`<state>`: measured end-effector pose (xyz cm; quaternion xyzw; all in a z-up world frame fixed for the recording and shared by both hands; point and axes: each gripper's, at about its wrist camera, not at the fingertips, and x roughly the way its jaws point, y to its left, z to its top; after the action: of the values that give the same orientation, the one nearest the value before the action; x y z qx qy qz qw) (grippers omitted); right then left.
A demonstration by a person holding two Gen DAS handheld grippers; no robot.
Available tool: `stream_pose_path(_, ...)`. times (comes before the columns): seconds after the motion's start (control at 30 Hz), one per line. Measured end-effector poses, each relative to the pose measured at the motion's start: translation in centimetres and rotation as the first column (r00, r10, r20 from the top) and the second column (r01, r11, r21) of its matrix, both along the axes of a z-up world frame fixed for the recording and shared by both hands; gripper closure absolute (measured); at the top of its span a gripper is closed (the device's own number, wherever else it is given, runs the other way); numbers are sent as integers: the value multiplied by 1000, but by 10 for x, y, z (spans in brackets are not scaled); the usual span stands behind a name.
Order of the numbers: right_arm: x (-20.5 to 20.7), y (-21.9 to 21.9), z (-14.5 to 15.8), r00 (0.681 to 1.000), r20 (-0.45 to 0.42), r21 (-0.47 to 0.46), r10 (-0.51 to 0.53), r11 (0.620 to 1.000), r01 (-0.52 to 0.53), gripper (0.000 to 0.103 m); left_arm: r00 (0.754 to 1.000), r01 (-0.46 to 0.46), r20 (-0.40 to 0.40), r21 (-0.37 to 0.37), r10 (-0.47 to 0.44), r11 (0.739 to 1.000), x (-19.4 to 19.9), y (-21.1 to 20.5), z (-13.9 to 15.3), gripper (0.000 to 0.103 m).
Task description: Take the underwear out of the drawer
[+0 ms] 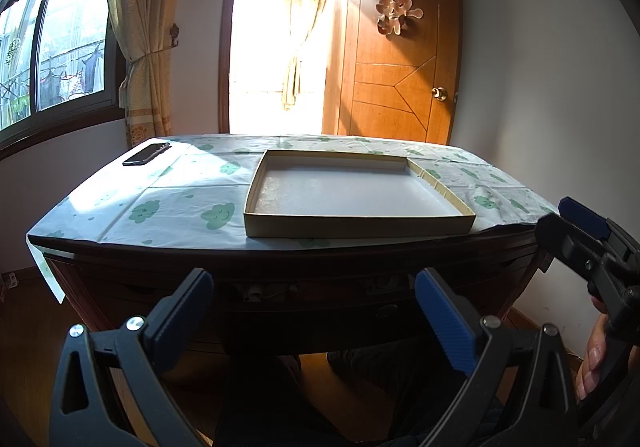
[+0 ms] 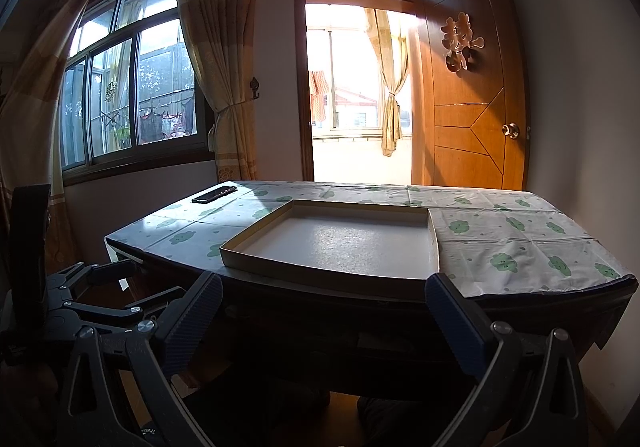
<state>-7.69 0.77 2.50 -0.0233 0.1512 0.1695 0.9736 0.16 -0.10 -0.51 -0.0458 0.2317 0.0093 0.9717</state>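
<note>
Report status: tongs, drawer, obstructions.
Left tongs open, right tongs open, both empty. Drawer ajar, contents unclear. Nothing blocking.

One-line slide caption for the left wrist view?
Open left claw faces the dark drawer front under a table with an empty shallow box.

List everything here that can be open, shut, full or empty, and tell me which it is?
Left tool: open, holding nothing.
Right tool: open, holding nothing.
Drawer: slightly open, pale items visible in the gap.
Box: lidless, empty.
Door: open.
Phone: screen dark, lying flat.
Curtain: tied back.
</note>
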Motion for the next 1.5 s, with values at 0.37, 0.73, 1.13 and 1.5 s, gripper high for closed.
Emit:
stream_pose_path(0.37,0,-1,0,1000,-1,1,1,1000,-1,0,1000,0,0,0,0,1000,0,0,0,0)
stream_pose_path(0.73,1,-2,-5,1000,1,-4,-3,1000,3,0,1000,-6,-5,6,6,1000,1,0,-5,0)
stream_pose_path(1.13,17,1,-22,1000,8,-25,30,999,-30,0,998,-8,-64,-12,7,1000,19,5,-28,0)
stream_pose_path(1.5,49,0,-53,998,27,-99,51,994,-48,0,995,-30,-100,-5,29,1000,29,8,-43,0)
